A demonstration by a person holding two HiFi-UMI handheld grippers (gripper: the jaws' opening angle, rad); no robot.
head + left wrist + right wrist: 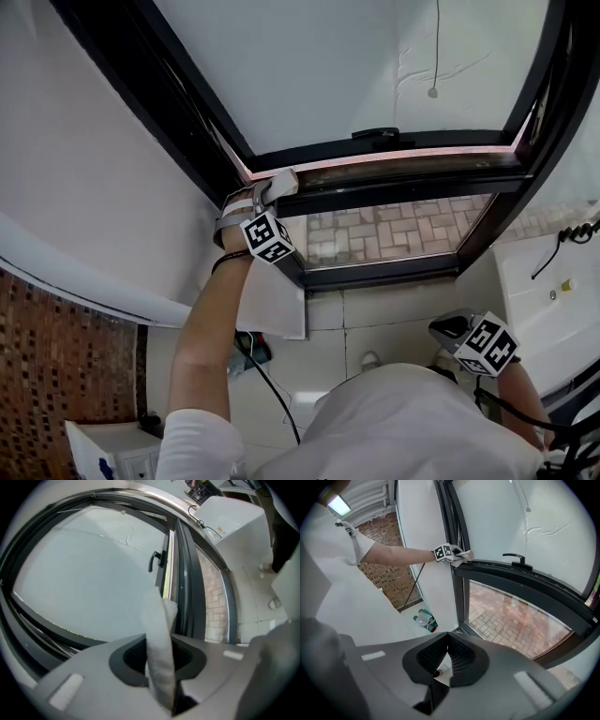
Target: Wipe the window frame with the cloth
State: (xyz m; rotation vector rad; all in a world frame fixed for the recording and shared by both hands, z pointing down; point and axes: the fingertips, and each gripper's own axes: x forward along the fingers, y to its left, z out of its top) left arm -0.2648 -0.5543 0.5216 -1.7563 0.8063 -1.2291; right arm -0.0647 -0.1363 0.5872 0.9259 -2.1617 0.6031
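Note:
The dark window frame (394,178) runs across the middle of the head view, with an open sash above it. My left gripper (279,186) is raised to the frame's left corner, shut on a white cloth (281,181) that rests against the frame. In the left gripper view the cloth (158,634) stands pinched between the jaws, with the frame's rails (185,588) just beyond. My right gripper (442,327) hangs low by the person's body; its jaws (446,638) are shut with nothing in them. From there the left gripper (458,555) and cloth (466,555) show on the frame (511,576).
A black window handle (375,133) sits on the sash. A pull cord (436,56) hangs over the pane. A white appliance (553,300) stands to the right, a white box (112,450) at lower left. A black cable (272,384) and bottles (423,618) lie on the floor.

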